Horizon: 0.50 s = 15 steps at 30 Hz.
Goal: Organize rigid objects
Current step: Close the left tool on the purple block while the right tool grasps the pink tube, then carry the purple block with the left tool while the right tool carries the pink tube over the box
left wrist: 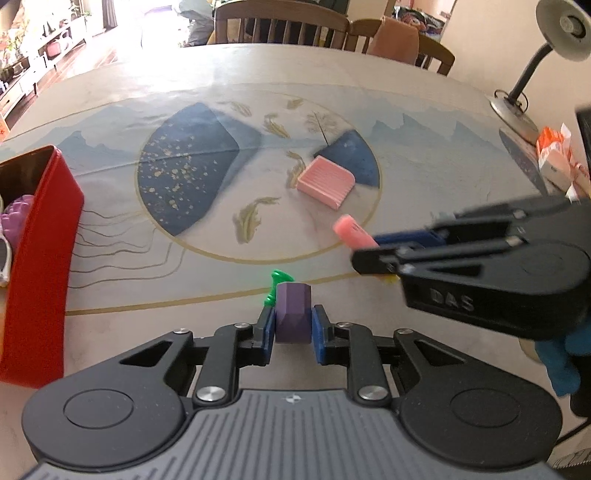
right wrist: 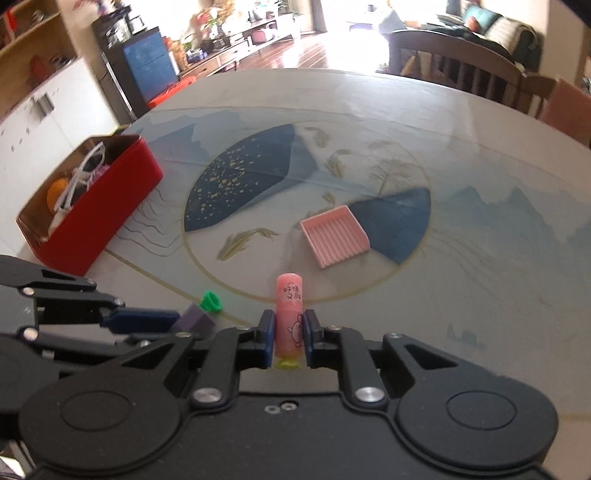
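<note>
Both tools loaded, red tin waiting on the left

Left tool point(left wrist: 293, 332) clamped on a purple block with green tip point(left wrist: 293, 312); right tool point(right wrist: 290, 341) pinching an upright pink stamp tube point(right wrist: 289, 314), both apparently bound for the red tin point(right wrist: 110, 206) with sunglasses point(right wrist: 79, 181) inside. Farther out, pink ridged tray point(right wrist: 334, 234) lying on the painted surface point(right wrist: 480, 258); chairs point(left wrist: 280, 26) and bright room beyond.
</note>
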Tool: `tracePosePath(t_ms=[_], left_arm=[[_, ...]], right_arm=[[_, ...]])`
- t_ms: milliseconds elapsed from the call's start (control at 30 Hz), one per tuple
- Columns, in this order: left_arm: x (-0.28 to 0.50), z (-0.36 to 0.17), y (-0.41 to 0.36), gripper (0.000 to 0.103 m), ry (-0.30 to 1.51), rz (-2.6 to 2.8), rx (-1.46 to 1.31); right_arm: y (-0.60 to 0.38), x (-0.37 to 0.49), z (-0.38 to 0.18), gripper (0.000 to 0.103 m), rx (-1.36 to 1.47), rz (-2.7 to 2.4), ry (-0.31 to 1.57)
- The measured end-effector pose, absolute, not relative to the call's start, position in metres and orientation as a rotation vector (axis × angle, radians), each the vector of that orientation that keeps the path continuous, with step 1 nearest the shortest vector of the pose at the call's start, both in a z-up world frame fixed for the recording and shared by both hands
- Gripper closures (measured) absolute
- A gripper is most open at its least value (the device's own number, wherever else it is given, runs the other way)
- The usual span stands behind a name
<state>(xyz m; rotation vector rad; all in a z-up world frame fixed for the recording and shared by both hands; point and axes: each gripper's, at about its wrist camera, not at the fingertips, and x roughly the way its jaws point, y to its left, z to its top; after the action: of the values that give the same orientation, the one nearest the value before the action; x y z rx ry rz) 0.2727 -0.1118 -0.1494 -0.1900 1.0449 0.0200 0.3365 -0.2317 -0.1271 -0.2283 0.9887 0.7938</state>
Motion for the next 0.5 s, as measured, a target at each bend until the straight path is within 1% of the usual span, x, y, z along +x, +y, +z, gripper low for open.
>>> tracePosePath(t_ms=[500], left_arm=[[0.247,-0.108,-0.066,0.082,0.943,0.054,-0.280]], right_arm=[[-0.234,0.299,-0.070,0.088,-0.094,0.782,0.922]])
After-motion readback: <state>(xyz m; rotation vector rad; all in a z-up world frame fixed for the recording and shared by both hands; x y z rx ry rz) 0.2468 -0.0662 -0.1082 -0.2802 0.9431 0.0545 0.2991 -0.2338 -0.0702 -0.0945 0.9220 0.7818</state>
